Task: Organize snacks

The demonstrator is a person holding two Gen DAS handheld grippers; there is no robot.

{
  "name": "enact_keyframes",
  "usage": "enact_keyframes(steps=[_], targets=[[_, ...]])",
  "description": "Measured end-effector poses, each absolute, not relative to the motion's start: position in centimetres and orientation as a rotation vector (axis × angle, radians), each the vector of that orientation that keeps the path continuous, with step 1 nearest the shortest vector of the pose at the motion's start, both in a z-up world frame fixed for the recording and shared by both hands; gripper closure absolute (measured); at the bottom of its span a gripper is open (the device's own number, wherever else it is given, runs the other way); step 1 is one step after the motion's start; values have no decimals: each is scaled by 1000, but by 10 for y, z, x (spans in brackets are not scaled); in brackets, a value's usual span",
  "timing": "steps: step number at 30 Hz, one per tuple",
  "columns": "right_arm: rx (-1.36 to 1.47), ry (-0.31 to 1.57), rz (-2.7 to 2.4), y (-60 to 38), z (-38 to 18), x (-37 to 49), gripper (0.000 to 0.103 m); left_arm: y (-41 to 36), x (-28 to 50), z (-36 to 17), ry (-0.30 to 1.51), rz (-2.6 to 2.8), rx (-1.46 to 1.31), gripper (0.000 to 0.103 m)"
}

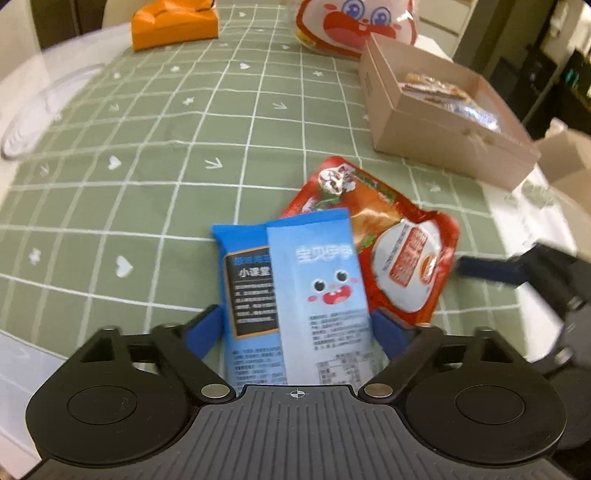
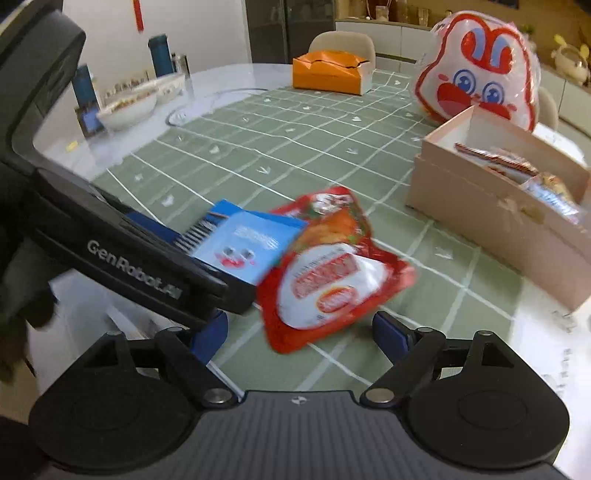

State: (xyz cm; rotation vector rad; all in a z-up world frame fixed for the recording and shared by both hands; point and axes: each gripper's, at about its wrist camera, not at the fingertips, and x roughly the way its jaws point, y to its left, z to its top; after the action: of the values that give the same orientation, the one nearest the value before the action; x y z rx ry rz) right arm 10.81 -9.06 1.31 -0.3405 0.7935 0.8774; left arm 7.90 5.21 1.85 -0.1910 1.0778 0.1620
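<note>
Two blue snack packets [image 1: 295, 291] lie overlapped between the fingers of my left gripper [image 1: 295, 332], which is open around them. A red snack pouch [image 1: 388, 243] lies partly under them to the right. In the right wrist view the red pouch [image 2: 325, 273] lies just ahead of my open, empty right gripper [image 2: 299, 332], with the blue packets [image 2: 243, 240] behind it and the left gripper's body over them. A beige box [image 1: 436, 122] holding several snacks stands at the right; it also shows in the right wrist view [image 2: 495, 218].
A green checked cloth [image 1: 166, 155] covers the table. An orange box [image 1: 173, 22] and a rabbit-face bag [image 1: 354, 22] stand at the far end. Bowls [image 2: 129, 103] and blue bottles [image 2: 160, 55] are at the far left, and a clear plate [image 1: 40, 110] lies at the cloth's left edge.
</note>
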Motion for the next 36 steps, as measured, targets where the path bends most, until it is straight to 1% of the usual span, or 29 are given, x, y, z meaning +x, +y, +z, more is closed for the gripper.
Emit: enact_keyframes(steps=[2, 5, 10, 13, 17, 22, 23, 26, 27, 30, 36], targets=[[-348, 785, 865, -99, 16, 111, 16, 51, 77, 18, 1077, 163, -181, 16], [-360, 754, 849, -107, 22, 116, 16, 51, 75, 19, 1066, 169, -183, 20], [-372, 699, 870, -100, 35, 127, 16, 64, 57, 28, 1035, 184, -276, 23], [-388, 708, 896, -82, 31, 138, 16, 76, 46, 34, 1012, 208, -320, 23], [-406, 773, 911, -53, 14, 151, 15, 92, 34, 40, 995, 249, -357, 23], [-402, 774, 908, -40, 7, 150, 14, 95, 30, 40, 998, 250, -379, 23], [-407, 778, 900, -39, 8, 149, 17, 94, 30, 39, 1000, 244, -385, 23], [-403, 794, 884, -49, 15, 144, 38, 93, 32, 34, 1009, 224, -398, 23], [-394, 802, 877, -54, 17, 143, 44, 92, 32, 32, 1011, 218, -401, 23], [-346, 848, 857, -72, 20, 143, 48, 88, 37, 28, 1019, 196, -405, 23], [-350, 874, 825, -85, 22, 133, 47, 82, 43, 24, 1025, 164, -392, 23]])
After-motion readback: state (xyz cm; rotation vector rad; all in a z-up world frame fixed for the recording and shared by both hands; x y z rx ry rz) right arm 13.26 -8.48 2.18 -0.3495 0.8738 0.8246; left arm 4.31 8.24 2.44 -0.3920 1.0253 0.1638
